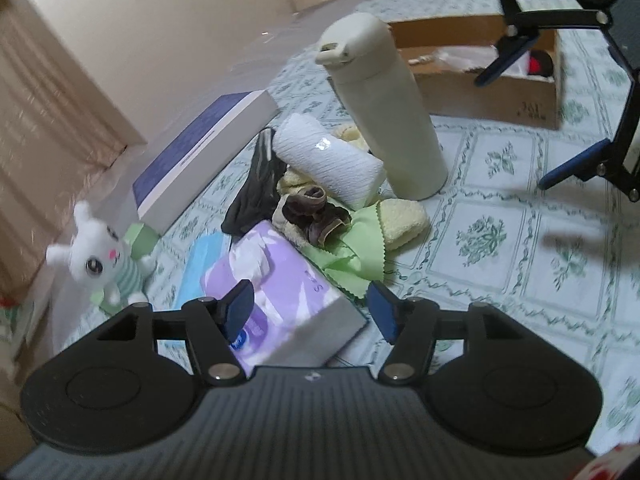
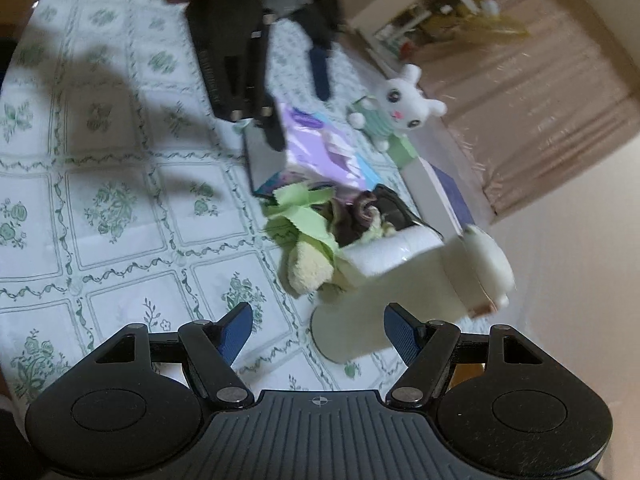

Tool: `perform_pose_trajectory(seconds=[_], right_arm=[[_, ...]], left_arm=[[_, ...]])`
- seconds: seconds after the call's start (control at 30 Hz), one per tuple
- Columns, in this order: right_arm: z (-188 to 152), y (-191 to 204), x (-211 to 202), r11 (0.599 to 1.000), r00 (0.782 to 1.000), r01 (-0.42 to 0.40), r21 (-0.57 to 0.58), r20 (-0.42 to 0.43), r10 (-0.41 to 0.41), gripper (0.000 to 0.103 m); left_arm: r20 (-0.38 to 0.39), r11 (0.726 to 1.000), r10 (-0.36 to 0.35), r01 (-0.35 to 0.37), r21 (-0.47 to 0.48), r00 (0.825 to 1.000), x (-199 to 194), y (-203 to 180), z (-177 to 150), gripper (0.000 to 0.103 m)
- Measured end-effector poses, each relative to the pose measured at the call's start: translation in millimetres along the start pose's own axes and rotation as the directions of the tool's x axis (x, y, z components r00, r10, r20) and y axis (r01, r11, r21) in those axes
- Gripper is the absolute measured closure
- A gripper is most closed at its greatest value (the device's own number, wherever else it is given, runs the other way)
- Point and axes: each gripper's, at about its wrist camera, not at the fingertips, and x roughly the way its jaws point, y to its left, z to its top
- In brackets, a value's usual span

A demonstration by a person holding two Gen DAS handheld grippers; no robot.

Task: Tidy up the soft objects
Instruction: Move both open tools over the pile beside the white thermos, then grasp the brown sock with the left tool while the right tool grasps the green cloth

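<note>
On the flowery tablecloth (image 1: 500, 240) the left gripper (image 1: 310, 312) is hovering with jaws spread over the purple tissue pack (image 1: 280, 292), not squeezing it, while the right gripper (image 2: 318, 330) is hanging wide and empty near the bottle (image 2: 408, 292) beside the sock pile (image 1: 320, 216)

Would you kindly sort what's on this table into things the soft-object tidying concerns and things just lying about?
Belongs to the job:
plush bunny
white towel roll
yellow fleece
green cloth
brown sock
dark cloth
cardboard box, probably the bin

Lying about:
flask
book
tissue pack
</note>
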Motion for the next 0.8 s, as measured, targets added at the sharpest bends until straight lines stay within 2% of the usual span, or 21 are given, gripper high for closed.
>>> perform_pose_trajectory(seconds=[0.27, 0.47, 0.8], right_arm=[[17.8, 6.3, 27.4, 0.999, 1.0, -0.012, -0.049, -0.021, 0.01, 0.032], [29.3, 6.6, 46.6, 0.997, 0.999, -0.013, -0.07, -0.031, 0.01, 0.032], [37.1, 3.1, 65.4, 0.997, 0.999, -0.018, -0.077, -0.043, 0.015, 0.032]], left_arm=[[0.015, 0.983, -0.066, 0.062, 0.173, 0.998, 17.6, 11.4, 9.0, 0.044], [0.037, 0.942, -0.131, 0.112, 0.317, 0.991, 35.3, 18.3, 18.8, 0.044], [0.023, 0.861, -0.21, 0.174, 0.479, 0.977, 77.3, 19.7, 27.6, 0.044]])
